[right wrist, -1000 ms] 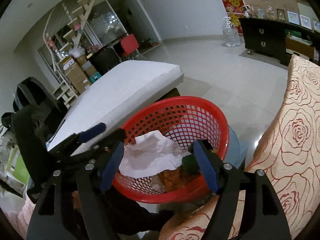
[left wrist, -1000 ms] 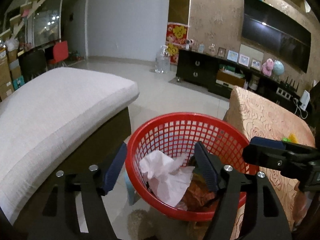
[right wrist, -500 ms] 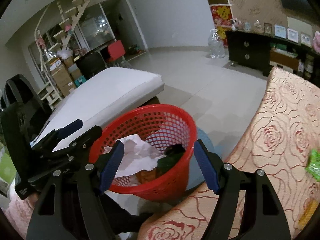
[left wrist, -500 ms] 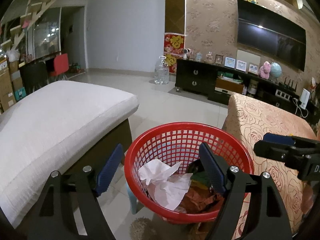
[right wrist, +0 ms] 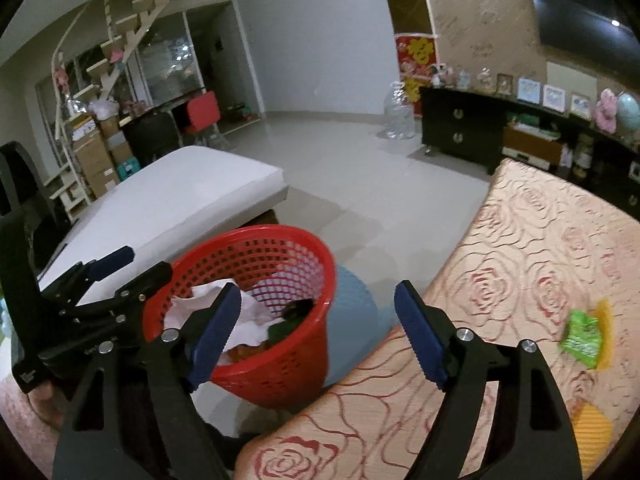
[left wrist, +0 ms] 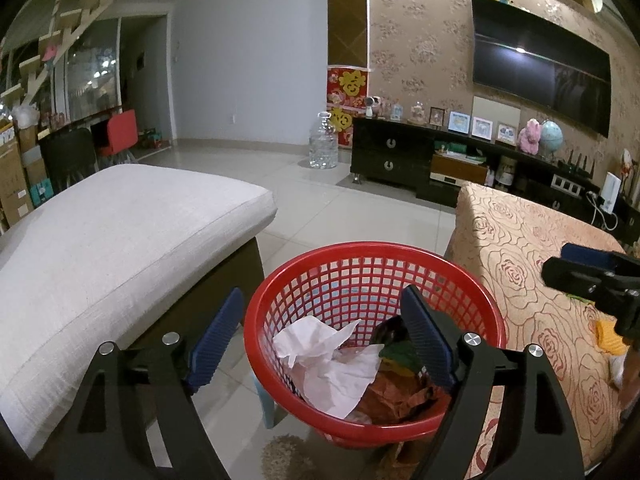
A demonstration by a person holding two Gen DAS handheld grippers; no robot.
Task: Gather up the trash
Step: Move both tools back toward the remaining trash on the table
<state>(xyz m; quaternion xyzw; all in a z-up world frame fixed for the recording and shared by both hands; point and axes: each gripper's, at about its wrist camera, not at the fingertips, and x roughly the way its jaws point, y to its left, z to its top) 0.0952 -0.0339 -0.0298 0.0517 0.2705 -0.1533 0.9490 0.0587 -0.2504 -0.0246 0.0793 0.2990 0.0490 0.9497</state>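
Right gripper [right wrist: 316, 336] gaped wide, empty. Left gripper [left wrist: 320, 338] likewise, above red basket [left wrist: 486, 314] holding crumpled paper [left wrist: 332, 360]. Green wrapper [right wrist: 581, 338] lay rightward on rose-patterned cover [right wrist: 520, 264].

The red basket [left wrist: 372, 264] is shiny plastic mesh. Crumpled white paper [left wrist: 332, 364] lies between the ribbed blue fingers [left wrist: 424, 344]. The floor [left wrist: 340, 216] is glossy tile.

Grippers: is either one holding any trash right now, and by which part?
Nothing is held. The left gripper and right gripper are both open and empty; the green wrapper lies on the rose cloth.
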